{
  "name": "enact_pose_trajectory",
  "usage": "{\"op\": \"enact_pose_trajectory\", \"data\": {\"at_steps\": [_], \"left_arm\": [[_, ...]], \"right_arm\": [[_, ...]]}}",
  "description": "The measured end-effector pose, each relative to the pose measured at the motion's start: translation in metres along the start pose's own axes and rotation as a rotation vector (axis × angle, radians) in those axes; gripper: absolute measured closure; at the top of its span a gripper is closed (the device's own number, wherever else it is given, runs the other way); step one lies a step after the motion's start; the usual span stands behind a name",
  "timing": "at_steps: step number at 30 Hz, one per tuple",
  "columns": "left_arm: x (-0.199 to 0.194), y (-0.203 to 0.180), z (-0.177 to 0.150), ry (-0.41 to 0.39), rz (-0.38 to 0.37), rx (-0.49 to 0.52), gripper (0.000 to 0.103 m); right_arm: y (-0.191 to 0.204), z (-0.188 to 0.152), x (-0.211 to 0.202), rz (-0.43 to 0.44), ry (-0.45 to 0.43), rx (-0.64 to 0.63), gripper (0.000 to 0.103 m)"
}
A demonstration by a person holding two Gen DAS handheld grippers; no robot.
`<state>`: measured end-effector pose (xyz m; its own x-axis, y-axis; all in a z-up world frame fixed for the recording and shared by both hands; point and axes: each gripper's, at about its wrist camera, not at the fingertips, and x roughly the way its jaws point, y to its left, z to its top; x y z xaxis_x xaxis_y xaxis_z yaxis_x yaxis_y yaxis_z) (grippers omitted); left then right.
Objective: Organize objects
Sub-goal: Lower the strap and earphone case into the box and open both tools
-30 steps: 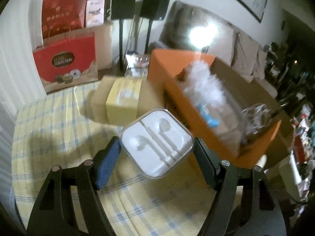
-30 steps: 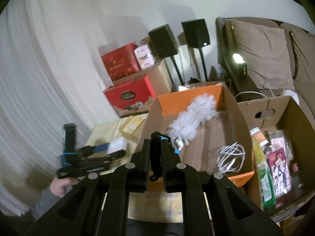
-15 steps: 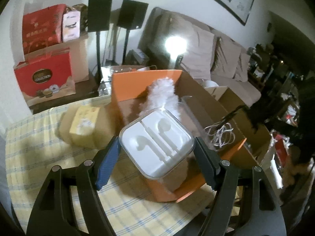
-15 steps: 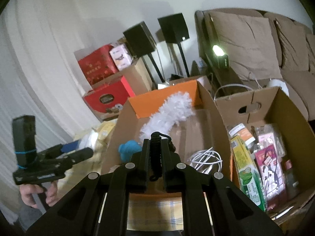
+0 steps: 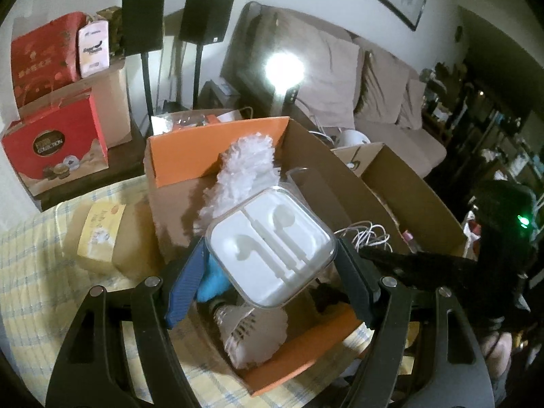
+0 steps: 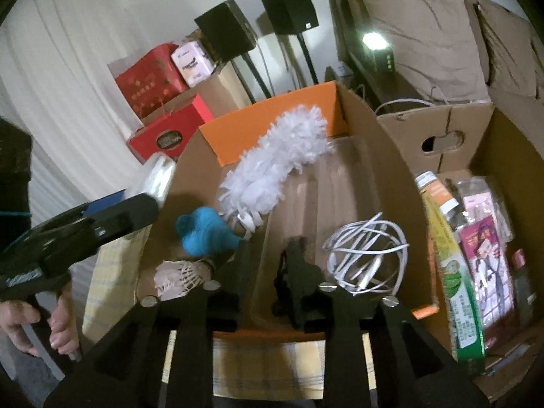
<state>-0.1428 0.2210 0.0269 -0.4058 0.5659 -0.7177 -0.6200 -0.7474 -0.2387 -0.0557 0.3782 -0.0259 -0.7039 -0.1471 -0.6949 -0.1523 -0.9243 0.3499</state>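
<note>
From the left wrist view, we see our left hand-held gripper (image 5: 270,265) clamped on a clear earphone case (image 5: 270,250), one finger pressing each side, the white moulded tray facing up at us. The case hangs directly above the near end of the orange-edged cardboard box (image 5: 217,148), which stands on the checked worktop (image 5: 40,272). Below it in the box lie a white feather duster (image 5: 244,170), a blue piece (image 5: 212,280), a shuttlecock (image 5: 244,333) and a coil of white cable (image 5: 365,234). The duster's long axis runs away from us toward the far orange flap. A yellow-labelled packet (image 5: 102,234) sits on the worktop just left of the box.

From the right wrist view, our right hand-held gripper (image 6: 263,265) hovers low over the near wall of the same box with its fingers parted and nothing between them. The cable coil (image 6: 367,251) lies just right of it, the blue piece (image 6: 202,231) and shuttlecock (image 6: 180,277) just left. The left gripper (image 6: 136,204) comes in over the box's left wall, its case only a pale blur there. A second carton (image 6: 503,156) of packets stands to the right.

We judge the deciding relation is vertical: the case is already over the box, so lowering and releasing is what remains, and the left hand is the one to do it.
</note>
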Motion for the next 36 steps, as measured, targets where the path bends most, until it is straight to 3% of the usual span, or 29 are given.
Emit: {"op": "enact_pose_trajectory", "data": {"at_steps": [10, 25, 36], "left_arm": [[0.046, -0.022, 0.017, 0.056, -0.005, -0.001, 0.031], [0.120, -0.054, 0.003, 0.218, 0.052, 0.087, 0.031], [0.105, -0.050, 0.005, 0.229, 0.022, 0.049, 0.024]], "right_arm": [[-0.017, 0.000, -0.041, -0.003, -0.084, 0.052, 0.074], [-0.032, -0.018, -0.050, 0.000, -0.074, 0.080, 0.074], [-0.026, -0.018, -0.056, 0.019, -0.085, 0.082, 0.073]]}}
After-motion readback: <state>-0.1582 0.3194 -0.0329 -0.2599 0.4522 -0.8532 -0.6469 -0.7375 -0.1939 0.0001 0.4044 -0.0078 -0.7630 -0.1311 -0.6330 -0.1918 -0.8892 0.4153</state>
